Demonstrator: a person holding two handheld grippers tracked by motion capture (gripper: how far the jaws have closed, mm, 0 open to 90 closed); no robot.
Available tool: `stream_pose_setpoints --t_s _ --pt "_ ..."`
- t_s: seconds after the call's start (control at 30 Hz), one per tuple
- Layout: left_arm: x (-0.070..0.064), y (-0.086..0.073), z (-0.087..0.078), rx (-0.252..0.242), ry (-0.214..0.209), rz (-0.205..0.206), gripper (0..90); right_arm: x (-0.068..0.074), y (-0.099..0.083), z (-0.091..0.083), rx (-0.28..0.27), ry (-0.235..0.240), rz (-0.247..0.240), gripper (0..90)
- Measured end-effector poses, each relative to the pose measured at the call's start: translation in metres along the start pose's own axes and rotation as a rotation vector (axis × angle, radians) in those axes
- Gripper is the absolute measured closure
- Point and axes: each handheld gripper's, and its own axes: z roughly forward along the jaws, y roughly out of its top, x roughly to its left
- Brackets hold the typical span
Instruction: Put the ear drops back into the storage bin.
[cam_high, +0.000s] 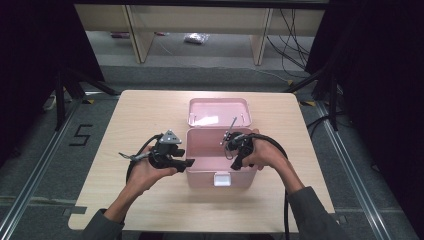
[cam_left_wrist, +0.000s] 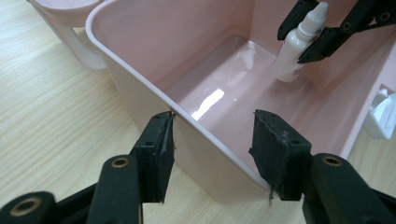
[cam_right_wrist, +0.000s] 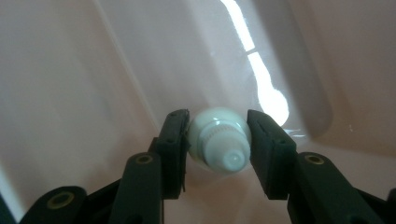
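Note:
An open pink box (cam_high: 200, 179) stands at the middle of the wooden table, its lid (cam_high: 218, 111) tipped back behind it. My left gripper (cam_high: 190, 162) (cam_left_wrist: 212, 140) is open, with one jaw outside and one inside the box's left wall (cam_left_wrist: 140, 88). My right gripper (cam_high: 235, 164) (cam_right_wrist: 217, 135) reaches down into the box and is shut on a small white dropper bottle (cam_right_wrist: 219, 142). In the left gripper view the bottle (cam_left_wrist: 294, 51) stands upright, its base at the box floor, with the right gripper (cam_left_wrist: 299, 44) pinching its shoulder.
A white latch (cam_high: 221, 180) (cam_left_wrist: 380, 114) sits on the box's front wall. The table (cam_high: 150, 210) has bare wood on all sides of the box. Beyond the far edge are shelf legs, cables and dark stands; a "5" (cam_high: 81, 134) marks the floor at left.

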Motion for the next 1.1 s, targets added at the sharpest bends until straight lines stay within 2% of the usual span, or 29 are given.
stream_pose_setpoints --t_s 0.1,0.13,0.2,0.23,0.3,0.33,0.37,0.4,0.53,0.63,0.67,0.7,0.83,1.03,1.07,1.1 --pt "0.000 0.000 0.000 0.000 0.000 0.000 48.5 -0.002 0.001 0.002 0.010 0.006 -0.019 60.3" --pt "0.000 0.000 0.000 0.000 0.000 0.000 48.5 -0.001 0.000 0.003 0.014 0.003 0.005 60.3" --pt "0.000 0.000 0.000 0.000 -0.001 0.000 48.5 -0.003 0.001 0.004 0.005 0.003 -0.023 60.3" --pt "0.000 0.000 0.000 0.000 -0.001 0.000 48.5 -0.001 0.000 0.005 0.015 0.009 0.009 60.3" --pt "0.000 0.000 0.000 0.001 -0.001 0.000 48.5 -0.003 0.000 0.006 0.015 0.011 -0.017 60.3" --pt "0.000 0.000 0.000 0.000 0.000 0.000 48.5 -0.001 0.000 0.007 0.018 0.015 0.011 60.3" --pt "0.000 0.000 0.000 0.000 0.000 -0.001 48.5 -0.003 0.000 0.008 0.013 0.017 -0.027 60.3" --pt "0.000 0.000 0.000 0.000 0.000 0.000 48.5 0.000 0.000 0.008 0.026 0.023 0.012 60.3" --pt "0.000 0.000 0.000 0.000 0.002 0.001 48.5 -0.002 0.000 0.013 0.026 0.020 -0.008 60.3" --pt "0.000 0.000 0.000 0.000 0.001 0.000 48.5 -0.001 -0.001 0.015 0.042 0.019 0.014 60.3" --pt "-0.001 0.000 0.000 0.000 0.001 0.000 48.5 -0.003 0.000 0.016 0.040 0.030 -0.015 60.3" --pt "-0.001 0.000 0.000 0.000 0.001 -0.001 48.5 -0.001 -0.001 0.016 0.042 0.033 0.015 60.3" --pt "-0.001 0.000 0.000 0.000 0.001 -0.003 48.4 -0.002 -0.001 0.018 0.039 0.029 -0.003 60.2" --pt "0.000 0.000 0.000 -0.001 -0.005 -0.004 48.4 -0.001 -0.002 0.017 0.037 0.029 0.009 60.1" --pt "0.000 0.000 0.000 -0.001 -0.006 -0.004 48.4 -0.002 -0.002 0.017 0.033 0.041 0.007 60.1" --pt "-0.001 0.000 0.000 -0.004 0.002 -0.004 48.3 0.000 -0.002 0.017 0.032 0.034 0.021 60.4"
